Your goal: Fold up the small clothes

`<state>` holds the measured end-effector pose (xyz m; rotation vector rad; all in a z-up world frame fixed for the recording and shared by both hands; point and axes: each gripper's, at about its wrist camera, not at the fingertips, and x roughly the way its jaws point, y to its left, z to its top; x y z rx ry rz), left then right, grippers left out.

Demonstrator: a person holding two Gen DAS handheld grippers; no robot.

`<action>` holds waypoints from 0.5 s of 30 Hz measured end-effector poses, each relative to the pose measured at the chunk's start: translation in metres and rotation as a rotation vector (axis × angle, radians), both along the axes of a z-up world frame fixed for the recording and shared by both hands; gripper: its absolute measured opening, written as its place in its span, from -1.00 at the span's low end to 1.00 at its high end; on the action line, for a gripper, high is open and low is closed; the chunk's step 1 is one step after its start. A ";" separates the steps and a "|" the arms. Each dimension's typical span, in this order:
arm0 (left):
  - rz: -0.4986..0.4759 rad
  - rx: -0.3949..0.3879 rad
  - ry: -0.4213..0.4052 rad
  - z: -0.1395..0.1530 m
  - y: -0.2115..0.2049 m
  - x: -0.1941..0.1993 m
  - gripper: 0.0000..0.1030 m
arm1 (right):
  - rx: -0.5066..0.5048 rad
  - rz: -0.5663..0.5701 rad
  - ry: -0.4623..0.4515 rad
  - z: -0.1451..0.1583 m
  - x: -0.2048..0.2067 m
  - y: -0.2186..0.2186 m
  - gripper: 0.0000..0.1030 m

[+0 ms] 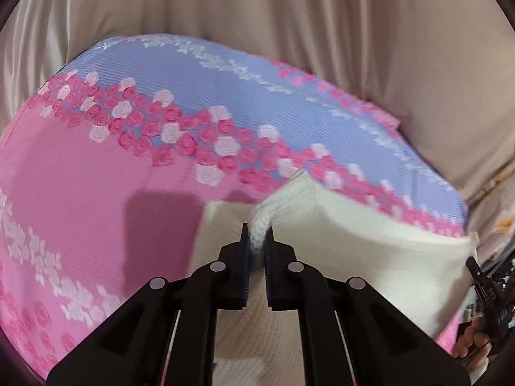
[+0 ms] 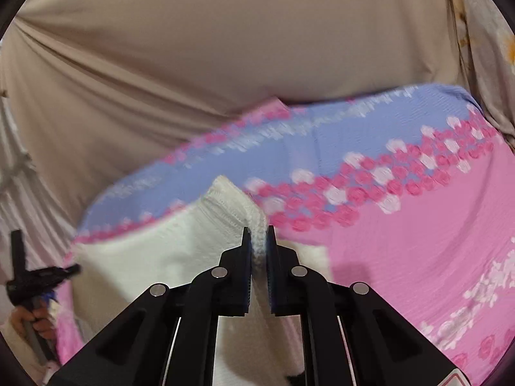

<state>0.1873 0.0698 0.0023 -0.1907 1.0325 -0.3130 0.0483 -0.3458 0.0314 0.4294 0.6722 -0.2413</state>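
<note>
Pinching the white knit garment (image 1: 370, 244), we clamp each hand-held gripper, left (image 1: 257, 241) and right (image 2: 257, 244), tight on a raised edge. The garment drapes over the pink-and-blue rose-patterned bed cover (image 1: 96, 167), near its far edge, against beige drapery (image 2: 193, 48).

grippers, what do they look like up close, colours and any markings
Both the left gripper and right gripper are matte black angular linkages with round silver pivot pins and blue ribbed pads inside the fingers. A red-edged white label shows at the lower right corner of the right wrist view.
</note>
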 end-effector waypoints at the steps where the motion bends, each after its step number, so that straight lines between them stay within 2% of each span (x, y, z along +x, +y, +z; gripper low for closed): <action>1: 0.002 0.013 0.037 -0.016 -0.002 0.011 -0.87 | 0.001 -0.013 0.082 -0.020 0.012 -0.009 -0.87; 2: 0.003 0.023 0.071 -0.029 -0.004 0.018 -0.87 | 0.028 -0.027 0.140 -0.036 0.019 -0.017 -0.87; 3: 0.011 0.034 0.113 -0.041 -0.006 0.024 -0.88 | 0.084 -0.046 0.153 -0.043 0.021 -0.024 -0.87; 4: 0.015 0.039 0.119 -0.044 -0.007 0.026 -0.88 | 0.106 -0.050 0.097 -0.033 0.017 -0.023 -0.87; 5: 0.012 0.042 0.094 -0.042 -0.008 0.024 -0.88 | 0.086 -0.052 0.030 -0.017 0.012 -0.019 -0.87; 6: 0.000 0.062 0.061 -0.038 -0.012 0.024 -0.88 | 0.065 -0.053 0.006 -0.013 0.012 -0.017 -0.87; 8: -0.021 0.106 0.070 -0.047 -0.024 0.033 -0.87 | 0.058 -0.063 0.059 -0.027 0.025 -0.021 -0.87; 11: -0.045 0.137 0.135 -0.073 -0.037 0.045 -0.81 | 0.123 -0.080 0.231 -0.071 0.043 -0.034 -0.82; 12: -0.041 0.139 0.134 -0.072 -0.038 0.043 -0.79 | 0.166 -0.096 0.206 -0.067 0.033 -0.034 -0.75; 14: -0.024 0.077 0.115 -0.060 -0.028 0.033 -0.58 | 0.146 -0.116 0.132 -0.048 0.008 -0.028 -0.68; 15: -0.002 0.049 0.109 -0.052 -0.019 0.022 -0.23 | 0.109 -0.128 0.111 -0.038 -0.011 -0.022 -0.45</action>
